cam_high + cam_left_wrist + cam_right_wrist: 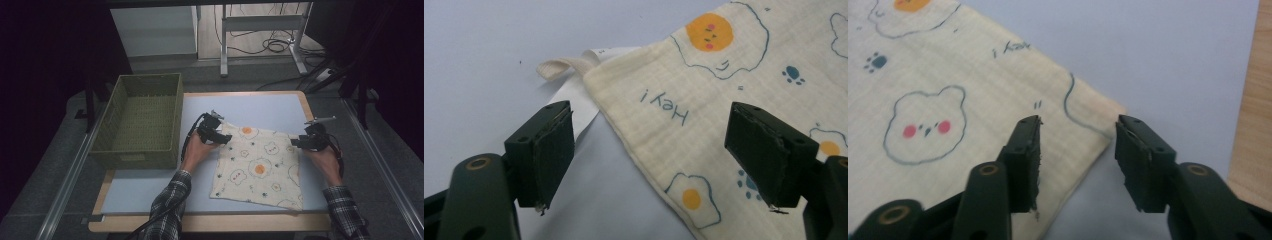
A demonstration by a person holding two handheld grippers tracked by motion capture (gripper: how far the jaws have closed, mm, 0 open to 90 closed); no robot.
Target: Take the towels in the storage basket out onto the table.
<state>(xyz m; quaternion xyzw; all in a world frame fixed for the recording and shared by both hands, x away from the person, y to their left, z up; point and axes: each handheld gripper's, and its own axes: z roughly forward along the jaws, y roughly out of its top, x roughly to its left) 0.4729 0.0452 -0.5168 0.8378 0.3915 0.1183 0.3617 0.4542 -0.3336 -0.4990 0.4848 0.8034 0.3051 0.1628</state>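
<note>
While both grippers straddle the far corners of the cloth [260, 167] lying flat on the table [150, 192] right of the basket [142, 120]: left gripper [649, 150] unclenched, right gripper [1077, 160] unclenched, nothing pinched. Lower squarely, catch hem only, close together.

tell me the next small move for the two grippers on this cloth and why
Probably lower both grippers and close on the far corners. The cloth lies flat on the mat. The left gripper stands open astride the corner with the loop tag; the right gripper is open over the other far corner, pads not pressing. Neither holds fabric yet.
</note>
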